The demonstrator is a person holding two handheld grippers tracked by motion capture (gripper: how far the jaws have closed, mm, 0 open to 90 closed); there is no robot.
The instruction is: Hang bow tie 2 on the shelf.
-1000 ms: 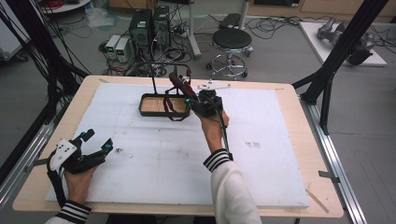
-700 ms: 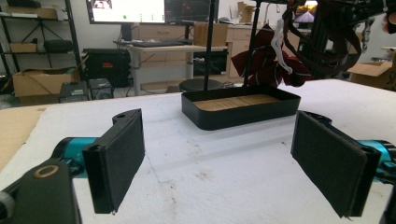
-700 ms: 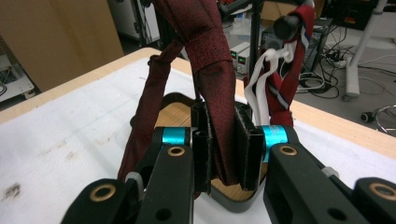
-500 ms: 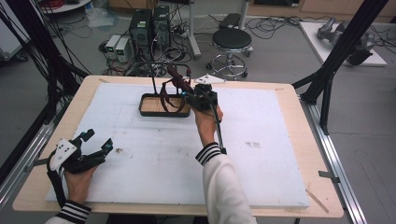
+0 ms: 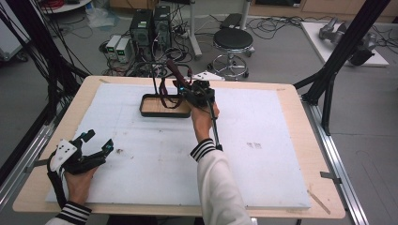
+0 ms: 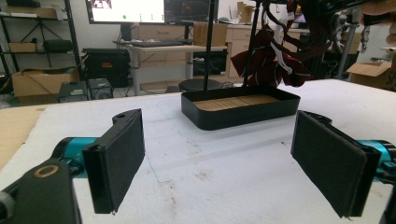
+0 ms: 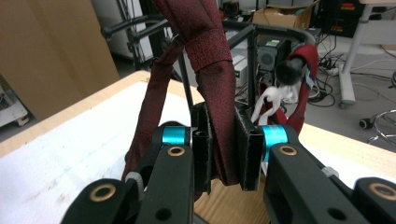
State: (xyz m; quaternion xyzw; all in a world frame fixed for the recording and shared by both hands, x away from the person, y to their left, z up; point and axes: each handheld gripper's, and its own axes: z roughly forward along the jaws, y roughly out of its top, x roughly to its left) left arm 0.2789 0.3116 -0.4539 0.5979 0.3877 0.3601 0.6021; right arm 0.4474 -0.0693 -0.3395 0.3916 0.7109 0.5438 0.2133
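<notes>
While the left gripper [image 5: 91, 145] rests near the worktop's [image 5: 291, 187] front left corner with its jaws spread wide and nothing between them, the right gripper [image 7: 223, 149] has drifted from a second ago toward the left along the far edge, so that it now hangs right over the black tray [image 5: 149, 111] instead of beside its right end. Its jaws are pressed onto a dark red necktie [image 7: 212, 70], the fabric pinched flat between the two pads, as the right gripper view shows plainly. From the pinch the necktie runs up toward the black rack [image 6: 254, 42] that rises out of the tray, and a second loop of red cloth [image 7: 306, 79] with a white label [image 7: 273, 98] hangs on the bar just behind it. In the high view the tie [image 5: 165, 89] trails down beside the rack's posts, above the tray at the middle of the far edge. That small sideways shift suggests the tie is being carried along the bar, either to drape it on or to draw it off; which of the two I cannot tell. The left hand has kept its place, so it looks to be waiting its turn.
</notes>
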